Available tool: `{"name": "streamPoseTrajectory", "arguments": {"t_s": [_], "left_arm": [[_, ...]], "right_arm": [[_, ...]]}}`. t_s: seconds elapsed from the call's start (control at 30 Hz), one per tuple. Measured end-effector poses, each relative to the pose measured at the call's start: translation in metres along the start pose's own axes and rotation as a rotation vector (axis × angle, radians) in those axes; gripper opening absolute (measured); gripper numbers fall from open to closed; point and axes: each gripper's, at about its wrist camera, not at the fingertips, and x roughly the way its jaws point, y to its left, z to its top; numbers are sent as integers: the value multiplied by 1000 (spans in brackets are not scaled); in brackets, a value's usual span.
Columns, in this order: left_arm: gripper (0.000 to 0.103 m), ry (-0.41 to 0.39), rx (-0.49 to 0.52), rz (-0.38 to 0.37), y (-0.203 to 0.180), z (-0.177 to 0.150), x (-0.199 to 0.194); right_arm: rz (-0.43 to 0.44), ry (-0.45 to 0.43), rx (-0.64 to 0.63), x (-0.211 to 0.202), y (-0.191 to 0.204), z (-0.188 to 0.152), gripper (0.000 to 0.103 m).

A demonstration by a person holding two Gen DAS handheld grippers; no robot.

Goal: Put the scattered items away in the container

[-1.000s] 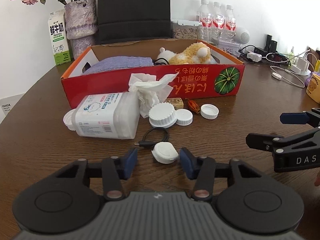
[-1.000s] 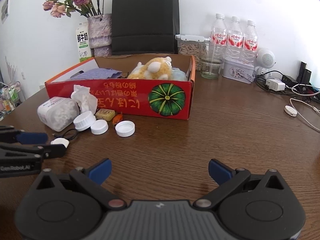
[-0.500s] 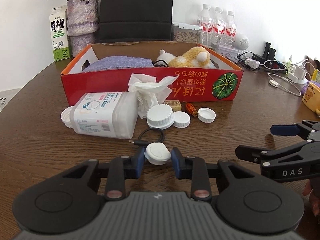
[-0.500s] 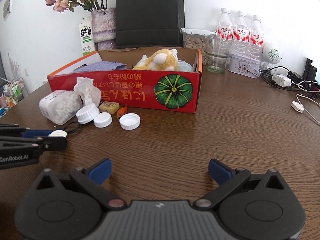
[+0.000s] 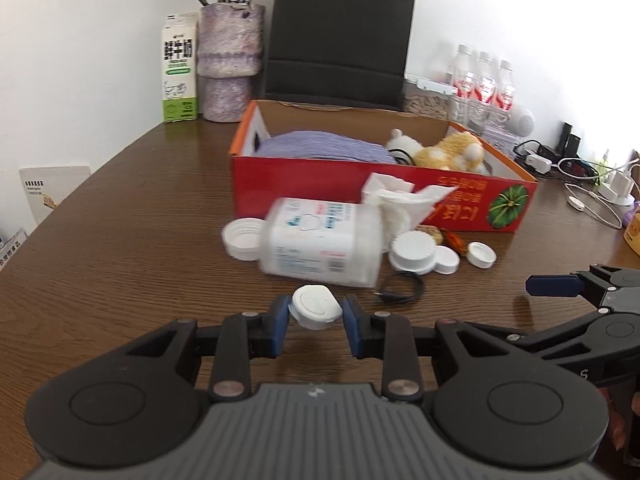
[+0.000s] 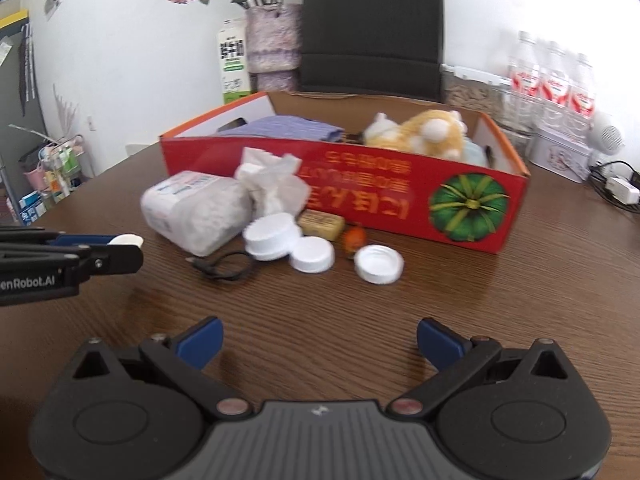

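My left gripper (image 5: 316, 314) is shut on a small white puck (image 5: 316, 307) and holds it above the table, in front of the red cardboard box (image 5: 320, 184). The puck also shows in the right wrist view (image 6: 126, 240). My right gripper (image 6: 318, 340) is open and empty, low over the table before the box (image 6: 360, 196). Scattered in front of the box lie a white plastic jar (image 5: 320, 240), a crumpled tissue (image 5: 400, 200), white caps (image 6: 272, 236), a black cable loop (image 6: 224, 268), a tan block (image 6: 322, 222) and a small orange item (image 6: 354, 238).
The box holds a purple cloth (image 5: 320, 148) and a plush toy (image 5: 448, 154). Behind it stand a black bag (image 5: 340, 36), a vase (image 5: 230, 64), a milk carton (image 5: 180, 68) and water bottles (image 5: 484, 80). Chargers and cables (image 5: 588, 184) lie at the right.
My left gripper closed on the white puck and lifted it off the table, leaving the black cable behind. My right gripper moved closer to the scattered items, still open.
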Motion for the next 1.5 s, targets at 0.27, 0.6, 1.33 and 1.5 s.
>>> {"name": "streamPoseTrajectory", "arguments": {"t_s": [0.27, 0.6, 1.33, 1.5], "left_arm": [[30, -23, -37, -1, 34, 0, -10], [30, -46, -73, -11, 57, -1, -15], [30, -46, -75, -20, 52, -2, -19], [30, -53, -62, -25, 43, -1, -23]], "right_arm": [[27, -7, -14, 17, 42, 18, 95], [-8, 4, 3, 40, 69, 33, 60], [43, -60, 2, 6, 58, 27, 43], [41, -116, 7, -13, 50, 33, 43]]}}
